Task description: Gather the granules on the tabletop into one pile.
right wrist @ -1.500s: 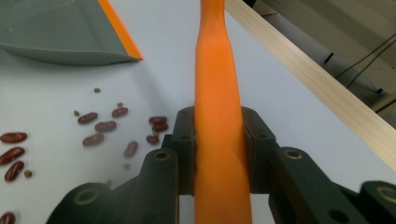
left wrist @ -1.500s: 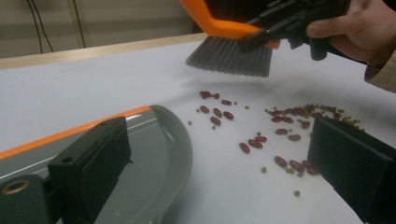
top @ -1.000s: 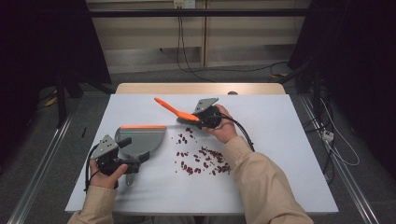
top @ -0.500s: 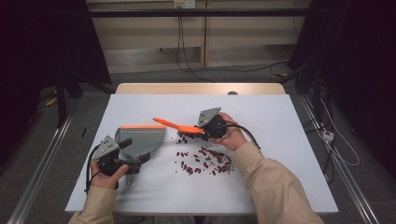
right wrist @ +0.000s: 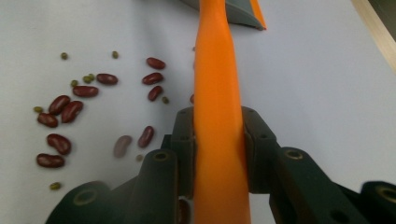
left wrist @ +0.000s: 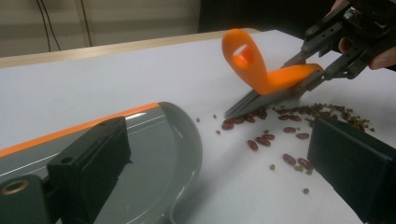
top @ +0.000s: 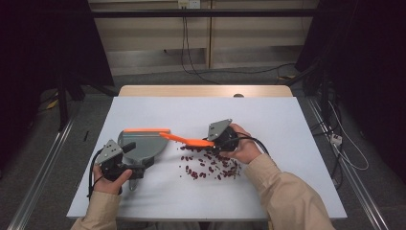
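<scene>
My right gripper (top: 213, 142) (right wrist: 218, 128) is shut on the orange handle of a small brush (top: 186, 139) (right wrist: 215, 79). The left gripper view shows that brush (left wrist: 268, 77), held by the right gripper (left wrist: 322, 74), with its grey bristles resting on the table at the far edge of a scatter of red and green beans (top: 210, 165) (left wrist: 280, 135) (right wrist: 63, 109). A grey dustpan with an orange lip (top: 143, 143) (left wrist: 159, 149) lies flat to their left. My left gripper (top: 134, 165) (left wrist: 217, 144) sits at the pan's near end, jaws wide apart, the right one over bare table.
The white table top (top: 287, 120) is backed by a wooden strip (top: 201, 91) along its far edge. Cables run across the floor behind it, and metal rails (top: 43, 172) flank both sides. A sleeved forearm (top: 282, 191) crosses the near right of the table.
My right gripper has carried the brush toward the near side and down, from above the table's middle onto the beans beside the dustpan. The left gripper and dustpan have stayed put.
</scene>
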### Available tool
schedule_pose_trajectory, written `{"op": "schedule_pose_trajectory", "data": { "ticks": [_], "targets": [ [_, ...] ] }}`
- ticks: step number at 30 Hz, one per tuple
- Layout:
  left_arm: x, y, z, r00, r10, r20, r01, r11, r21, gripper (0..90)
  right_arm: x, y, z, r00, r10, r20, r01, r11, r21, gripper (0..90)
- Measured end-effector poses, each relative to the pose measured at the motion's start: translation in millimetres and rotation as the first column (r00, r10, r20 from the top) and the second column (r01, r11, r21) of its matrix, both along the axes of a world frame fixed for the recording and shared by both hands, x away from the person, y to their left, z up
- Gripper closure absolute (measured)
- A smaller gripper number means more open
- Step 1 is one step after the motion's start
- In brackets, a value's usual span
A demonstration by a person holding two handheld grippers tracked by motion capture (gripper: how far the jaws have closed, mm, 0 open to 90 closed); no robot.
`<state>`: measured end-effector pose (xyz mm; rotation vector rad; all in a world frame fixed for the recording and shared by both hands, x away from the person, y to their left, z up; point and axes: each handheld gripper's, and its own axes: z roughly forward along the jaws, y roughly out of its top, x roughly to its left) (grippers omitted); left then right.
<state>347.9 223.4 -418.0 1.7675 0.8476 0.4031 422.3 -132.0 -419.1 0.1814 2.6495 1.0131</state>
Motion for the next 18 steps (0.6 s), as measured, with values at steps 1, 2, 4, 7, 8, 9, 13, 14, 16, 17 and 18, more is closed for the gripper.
{"op": "schedule_pose_trajectory", "data": {
  "ticks": [1, 2, 4, 7, 8, 9, 13, 14, 16, 17, 18],
  "targets": [
    [-0.1, 0.0, 0.1, 1.0000, -0.001, 0.001, 0.001, 1.0000, 0.001, 5.6, -2.3, -0.5, 0.3, 1.0000, -0.005, 0.001, 0.005, 1.0000, -0.004, 71.1],
    [-0.2, -0.1, 0.1, 1.0000, -0.002, -0.001, 0.002, 1.0000, 0.002, 5.6, -4.2, -1.0, 0.2, 1.0000, 0.000, -0.002, 0.000, 1.0000, -0.001, 71.0],
    [-0.4, -0.3, 0.1, 1.0000, 0.000, -0.001, 0.000, 1.0000, 0.002, 5.6, -7.4, -2.1, 0.4, 1.0000, -0.004, 0.001, 0.004, 1.0000, 0.002, 71.1],
    [-0.6, -0.9, 0.2, 1.0000, 0.001, 0.000, -0.001, 1.0000, 0.002, 5.6, -9.9, -4.1, 0.4, 0.9999, -0.011, 0.003, 0.011, 0.9998, 0.013, 71.1],
    [-0.6, -1.1, 0.2, 1.0000, -0.001, 0.001, 0.001, 1.0000, 0.004, 5.6, -10.2, -4.5, 1.0, 0.9999, -0.011, 0.006, 0.011, 0.9998, 0.017, 71.2],
    [-0.6, -1.5, 0.3, 1.0000, -0.003, 0.001, 0.003, 1.0000, 0.004, 5.6, -10.3, -4.8, 1.8, 0.9997, -0.022, 0.012, 0.022, 0.9994, 0.027, 71.3],
    [-0.2, -2.6, 0.7, 1.0000, -0.003, 0.002, 0.003, 1.0000, 0.002, 5.6, -4.3, -6.5, 7.8, 0.9989, -0.046, 0.011, 0.044, 0.9937, 0.103, 71.3],
    [-0.1, -2.8, 0.9, 1.0000, -0.004, 0.004, 0.004, 1.0000, 0.003, 5.7, -2.3, -5.9, 9.4, 0.9983, -0.055, 0.018, 0.052, 0.9913, 0.121, 71.3],
    [-0.2, -3.5, 0.9, 1.0000, -0.006, 0.002, 0.006, 1.0000, 0.002, 5.6, 3.9, -3.3, 12.2, 0.9973, -0.067, 0.030, 0.063, 0.9899, 0.127, 71.3],
    [-0.3, -3.6, 0.9, 1.0000, -0.006, 0.001, 0.006, 1.0000, 0.002, 5.7, 7.6, -1.6, 12.9, 0.9967, -0.074, 0.034, 0.069, 0.9896, 0.126, 71.3],
    [-0.5, -3.7, 0.9, 1.0000, -0.006, 0.000, 0.006, 1.0000, 0.000, 5.6, 12.0, 0.0, 12.8, 0.9965, -0.075, 0.036, 0.070, 0.9894, 0.127, 71.3]
  ]
}}
